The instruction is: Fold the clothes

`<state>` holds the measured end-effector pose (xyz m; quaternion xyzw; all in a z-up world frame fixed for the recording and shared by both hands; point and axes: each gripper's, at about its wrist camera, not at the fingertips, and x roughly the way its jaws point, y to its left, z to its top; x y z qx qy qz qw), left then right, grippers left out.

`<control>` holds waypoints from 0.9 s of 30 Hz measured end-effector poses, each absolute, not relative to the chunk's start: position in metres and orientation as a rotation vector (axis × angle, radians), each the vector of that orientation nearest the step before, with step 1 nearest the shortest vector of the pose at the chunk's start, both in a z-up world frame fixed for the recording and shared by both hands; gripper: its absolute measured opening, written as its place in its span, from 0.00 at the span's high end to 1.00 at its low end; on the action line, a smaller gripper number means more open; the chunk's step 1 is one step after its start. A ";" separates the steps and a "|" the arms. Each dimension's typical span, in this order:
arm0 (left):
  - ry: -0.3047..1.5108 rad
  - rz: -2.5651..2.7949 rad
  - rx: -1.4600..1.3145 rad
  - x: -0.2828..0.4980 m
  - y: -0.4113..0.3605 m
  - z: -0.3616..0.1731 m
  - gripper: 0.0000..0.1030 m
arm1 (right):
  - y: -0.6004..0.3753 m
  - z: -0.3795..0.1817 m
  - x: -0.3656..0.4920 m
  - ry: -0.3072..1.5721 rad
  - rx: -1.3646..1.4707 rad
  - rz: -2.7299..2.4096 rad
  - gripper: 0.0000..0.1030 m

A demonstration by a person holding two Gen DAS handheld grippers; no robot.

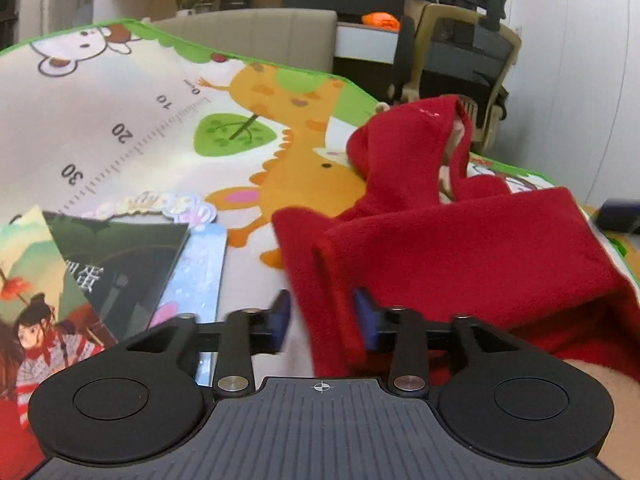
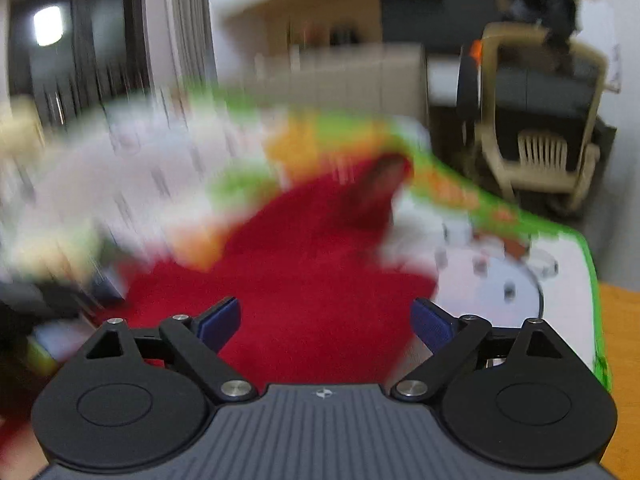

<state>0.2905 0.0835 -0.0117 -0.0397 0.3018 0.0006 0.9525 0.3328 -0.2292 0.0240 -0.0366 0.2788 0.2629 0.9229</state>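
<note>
A red fleece hooded garment (image 1: 460,248) lies bunched on a cartoon giraffe mat (image 1: 140,120), its hood (image 1: 404,140) standing up at the back. My left gripper (image 1: 323,320) has its blue pads partly apart around a folded edge of the garment. The right pad touches the fabric, and a sliver of mat shows beside the left pad (image 1: 280,320). In the blurred right wrist view, my right gripper (image 2: 326,320) stands wide open just above the red garment (image 2: 320,248), with nothing between its fingers.
Picture books (image 1: 120,256) lie on the mat left of the garment. A beige office chair (image 1: 460,52) stands beyond the mat's far edge, also the chair (image 2: 540,120). A padded beige panel (image 1: 260,32) is behind. A bare forearm (image 1: 624,400) shows at bottom right.
</note>
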 end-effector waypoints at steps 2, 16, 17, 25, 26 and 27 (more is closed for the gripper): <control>0.606 -0.007 -0.131 0.291 0.093 -0.003 0.45 | -0.212 -0.002 0.351 0.682 -0.184 0.500 0.08; 0.632 -0.291 -0.489 0.337 0.096 -0.015 0.27 | -0.220 -0.010 0.356 0.710 -0.122 0.474 0.00; 0.641 -0.276 -0.469 0.339 0.093 -0.022 0.27 | -0.219 -0.010 0.357 0.714 -0.120 0.476 0.00; 0.588 -0.254 -0.203 0.328 0.059 -0.023 0.16 | -0.224 -0.008 0.372 0.833 -0.031 0.555 0.00; 0.587 -0.252 -0.188 0.329 0.057 -0.023 0.15 | -0.227 -0.006 0.373 0.843 0.009 0.579 0.00; 0.587 -0.250 -0.172 0.331 0.054 -0.023 0.14 | -0.230 -0.004 0.374 0.851 0.051 0.603 0.00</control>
